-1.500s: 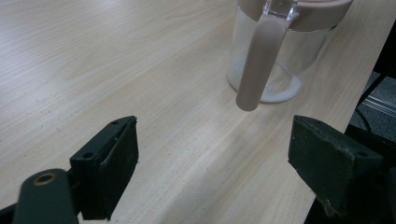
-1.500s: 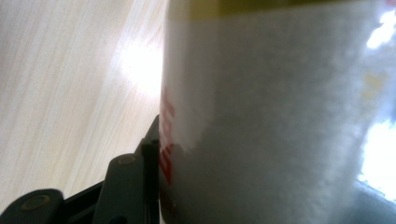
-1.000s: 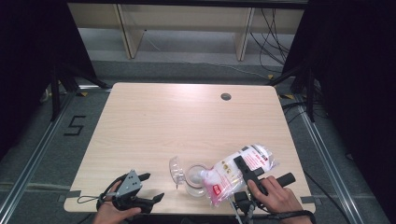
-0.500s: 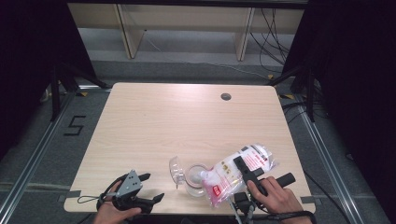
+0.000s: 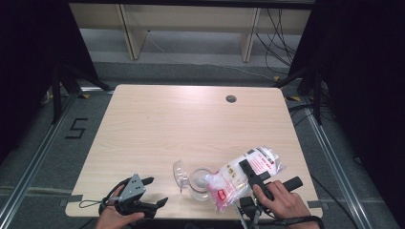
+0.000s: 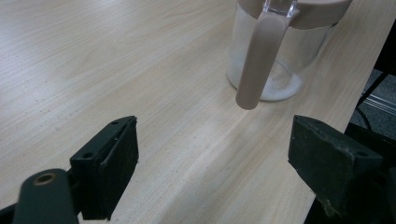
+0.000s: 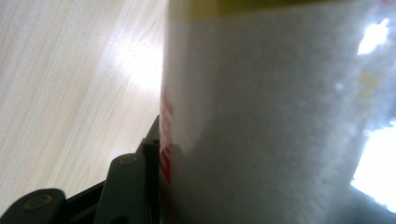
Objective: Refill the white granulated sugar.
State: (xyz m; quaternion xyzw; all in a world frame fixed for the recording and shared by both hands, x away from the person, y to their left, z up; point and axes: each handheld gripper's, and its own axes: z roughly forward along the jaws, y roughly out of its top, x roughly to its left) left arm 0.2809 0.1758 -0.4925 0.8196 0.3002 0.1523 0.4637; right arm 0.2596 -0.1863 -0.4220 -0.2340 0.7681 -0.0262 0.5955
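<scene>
While the right gripper [image 5: 248, 172] pinches a plastic bag of white granules [image 5: 241, 174] between its fingers and tips the bag's mouth over the open glass jar [image 5: 200, 183], the step in hand looks like pouring the contents into that jar. The jar stands near the front edge of the tabletop [image 5: 191, 119], its clear hinged lid [image 5: 179, 173] flipped up on the left side; in the left gripper view a thin layer of white grains already lies on the jar's bottom [image 6: 280, 91].

To pour well, the bag's opening should probably sit right above the jar's rim, with the tilt raised slowly so the grains run in a narrow stream and do not spill onto the wood. The bag is soft, so a firm, steady pinch matters.

The left gripper [image 5: 145, 193] rests well to the left of the jar, its fingers [image 6: 109, 163] spread wide on nothing; it could steady the jar if needed.

Count: one bag, one jar, one lid, two grippers.
</scene>
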